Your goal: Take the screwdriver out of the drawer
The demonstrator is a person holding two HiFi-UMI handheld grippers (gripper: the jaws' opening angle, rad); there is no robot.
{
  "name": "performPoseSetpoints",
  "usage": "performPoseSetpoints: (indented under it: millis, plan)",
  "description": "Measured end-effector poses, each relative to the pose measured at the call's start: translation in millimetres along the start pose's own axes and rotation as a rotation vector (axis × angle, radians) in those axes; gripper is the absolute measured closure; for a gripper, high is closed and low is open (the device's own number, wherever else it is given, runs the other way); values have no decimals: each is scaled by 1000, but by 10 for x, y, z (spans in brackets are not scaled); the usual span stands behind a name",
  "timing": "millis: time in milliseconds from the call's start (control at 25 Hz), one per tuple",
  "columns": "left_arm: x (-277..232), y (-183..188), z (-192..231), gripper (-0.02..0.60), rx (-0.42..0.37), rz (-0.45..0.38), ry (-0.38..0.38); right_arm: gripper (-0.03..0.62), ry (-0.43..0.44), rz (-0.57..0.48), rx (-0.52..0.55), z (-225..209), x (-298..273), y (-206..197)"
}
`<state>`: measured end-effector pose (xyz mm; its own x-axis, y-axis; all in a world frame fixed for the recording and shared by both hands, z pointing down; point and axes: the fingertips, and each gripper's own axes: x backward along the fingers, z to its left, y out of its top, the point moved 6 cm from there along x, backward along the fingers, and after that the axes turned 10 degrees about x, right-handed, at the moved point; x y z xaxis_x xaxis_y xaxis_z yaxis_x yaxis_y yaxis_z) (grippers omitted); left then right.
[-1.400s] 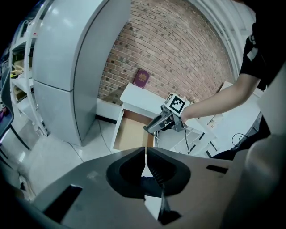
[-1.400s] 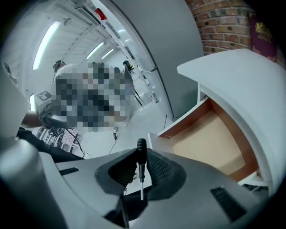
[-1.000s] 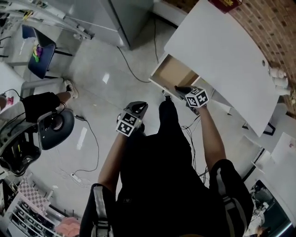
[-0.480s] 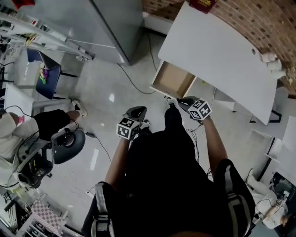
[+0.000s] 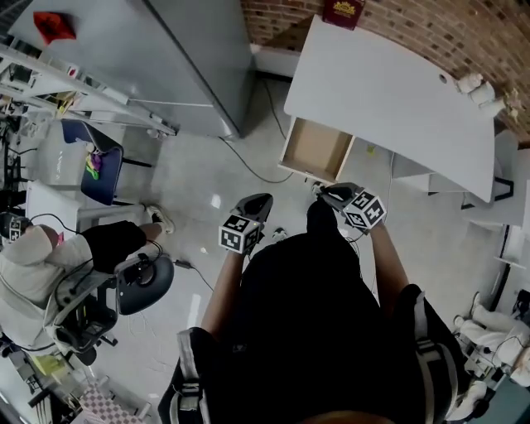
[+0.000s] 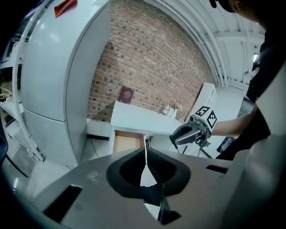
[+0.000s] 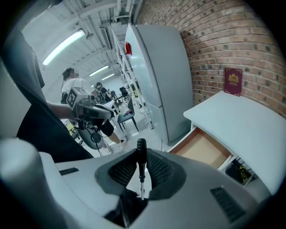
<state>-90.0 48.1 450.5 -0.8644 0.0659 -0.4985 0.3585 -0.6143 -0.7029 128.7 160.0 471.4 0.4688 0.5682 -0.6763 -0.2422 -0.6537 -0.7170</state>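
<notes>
The screwdriver (image 7: 141, 166) has a black handle and a thin steel shaft. It stands upright between the pads of my right gripper (image 7: 141, 154), which is shut on it. In the head view my right gripper (image 5: 329, 193) hovers over the floor, a short way in front of the open wooden drawer (image 5: 315, 149). The drawer (image 7: 203, 150) hangs under the white desk (image 5: 389, 87) and looks bare inside. My left gripper (image 5: 257, 200) is level with the right one, to its left. Its jaws (image 6: 145, 152) are shut with nothing between them.
A tall grey cabinet (image 5: 182, 58) stands left of the desk, with a cable (image 5: 248, 157) trailing on the floor beside it. A dark red book (image 5: 342, 12) lies on the desk's far edge. A seated person (image 5: 58, 257) and an office chair (image 5: 145, 281) are at the left.
My right gripper has drawn back from the drawer's front edge with the screwdriver in it. Both grippers and the person's body now sit farther from the desk.
</notes>
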Motion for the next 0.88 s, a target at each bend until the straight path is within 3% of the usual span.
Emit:
performPoseSetpoints:
  millis: [200, 480, 680, 880]
  plan:
    - [116, -83, -100, 559, -43, 0, -38, 471, -45, -48, -5, 276, 69, 20]
    - [360, -245, -203, 559, -7, -32, -78, 471, -72, -67, 8, 692, 116, -59]
    - [401, -366, -156, 559, -28, 4, -78, 471, -82, -61, 0, 839, 102, -143]
    - [344, -309, -191, 560, -21, -11, -81, 471, -96, -41, 13, 827, 121, -186]
